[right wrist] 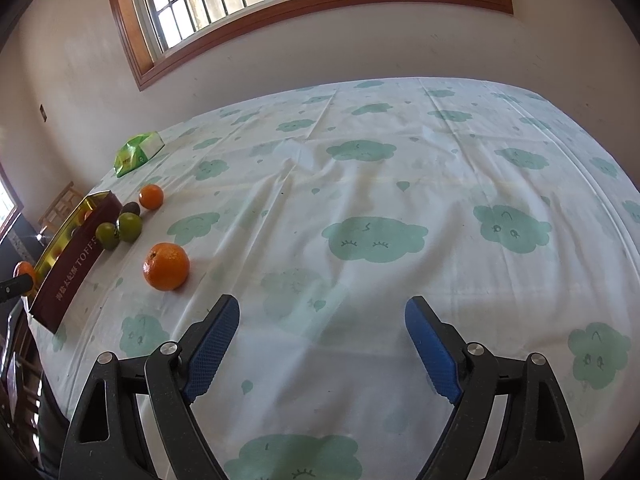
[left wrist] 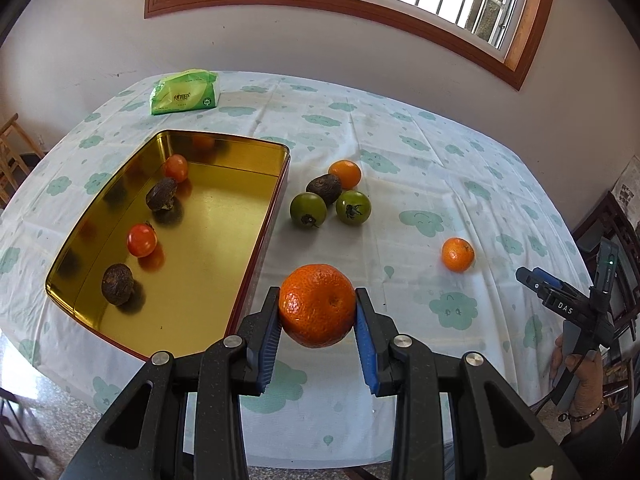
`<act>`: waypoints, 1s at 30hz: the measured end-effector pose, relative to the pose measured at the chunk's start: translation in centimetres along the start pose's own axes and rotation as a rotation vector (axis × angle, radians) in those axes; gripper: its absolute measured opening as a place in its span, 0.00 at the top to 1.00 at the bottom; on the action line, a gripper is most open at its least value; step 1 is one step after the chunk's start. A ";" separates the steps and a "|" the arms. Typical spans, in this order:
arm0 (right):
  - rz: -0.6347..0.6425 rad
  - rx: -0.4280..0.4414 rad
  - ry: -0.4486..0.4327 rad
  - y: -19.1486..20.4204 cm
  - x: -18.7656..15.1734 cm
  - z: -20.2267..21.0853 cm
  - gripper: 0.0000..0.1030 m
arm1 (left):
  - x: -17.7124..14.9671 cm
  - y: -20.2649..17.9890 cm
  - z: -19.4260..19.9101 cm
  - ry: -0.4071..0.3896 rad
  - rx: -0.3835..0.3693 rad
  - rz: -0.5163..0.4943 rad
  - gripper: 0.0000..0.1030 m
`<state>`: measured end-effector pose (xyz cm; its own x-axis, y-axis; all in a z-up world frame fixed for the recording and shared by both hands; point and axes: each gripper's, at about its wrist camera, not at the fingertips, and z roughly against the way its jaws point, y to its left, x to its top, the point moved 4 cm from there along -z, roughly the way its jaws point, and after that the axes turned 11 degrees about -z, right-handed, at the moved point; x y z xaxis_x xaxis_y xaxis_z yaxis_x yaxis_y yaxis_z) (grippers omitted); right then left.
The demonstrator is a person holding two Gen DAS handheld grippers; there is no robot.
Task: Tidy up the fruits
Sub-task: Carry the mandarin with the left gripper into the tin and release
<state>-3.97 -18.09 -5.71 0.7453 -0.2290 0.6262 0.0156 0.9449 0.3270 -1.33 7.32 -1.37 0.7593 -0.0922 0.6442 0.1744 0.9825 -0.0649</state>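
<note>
Orange mandarin (left wrist: 316, 306) is clamped in the left hand-held gripper (left wrist: 317, 320) beside the gold tin (left wrist: 256, 248); slippage is risked by its roundness; the right hand-held gripper (right wrist: 322, 344) is held apart, empty.

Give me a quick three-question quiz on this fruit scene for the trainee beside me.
1. True or false: the left gripper is shut on an orange.
2. How many fruits lie inside the tin?
A. two
B. four
C. six
3. Fill in: the right gripper is ____ with nothing between its fingers.

Key
1. True. Both pads press the orange's sides and it hangs above the cloth.
2. B. Two red tomatoes and two dark brown fruits.
3. Open.
</note>
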 end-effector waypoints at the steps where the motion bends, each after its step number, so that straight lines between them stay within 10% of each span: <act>1: 0.000 0.000 0.000 0.0 0.0 0.0 0.17 | 0.0 0.1 0.0 -0.001 0.005 0.000 0.70; 30: 0.002 -0.002 0.004 0.1 -0.1 -0.2 0.17 | -1.0 6.8 -2.0 0.037 0.178 0.023 0.70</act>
<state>-3.88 -17.95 -5.85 0.7482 -0.2262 0.6237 0.0158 0.9459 0.3241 0.41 13.80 -3.97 0.7850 -0.0722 0.6153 0.0456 0.9972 0.0590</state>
